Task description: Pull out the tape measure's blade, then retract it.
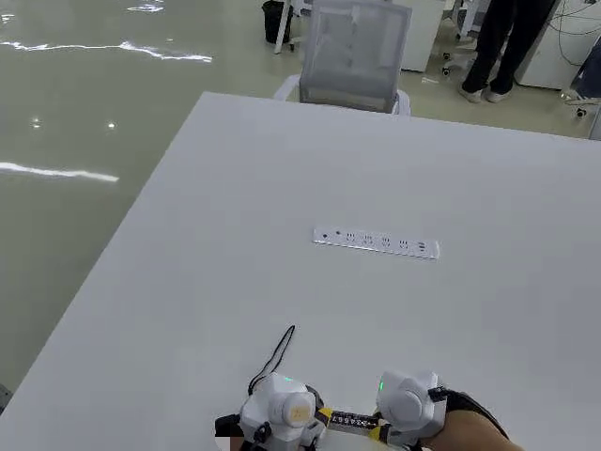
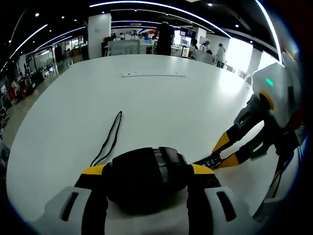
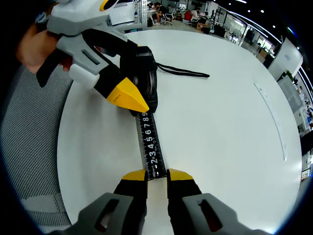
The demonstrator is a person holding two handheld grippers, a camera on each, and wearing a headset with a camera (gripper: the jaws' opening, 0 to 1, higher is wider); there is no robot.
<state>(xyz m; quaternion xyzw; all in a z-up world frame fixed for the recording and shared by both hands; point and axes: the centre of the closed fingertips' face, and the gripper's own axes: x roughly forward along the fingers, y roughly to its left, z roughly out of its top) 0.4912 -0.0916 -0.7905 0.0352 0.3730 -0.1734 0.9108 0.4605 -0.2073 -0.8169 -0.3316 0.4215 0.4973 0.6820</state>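
Your left gripper clamps the rounded matte-black tape measure case at the smooth white table's 6 o'clock edge. Your right gripper pinches the flat numbered blade, which runs 9-to-3 in the head view.

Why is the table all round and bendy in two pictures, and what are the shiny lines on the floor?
Left gripper view and right gripper view: fisheye lenses bend the flat table into a dome. Head view: the table looks straight-edged, and the glossy floor shows white glare streaks.
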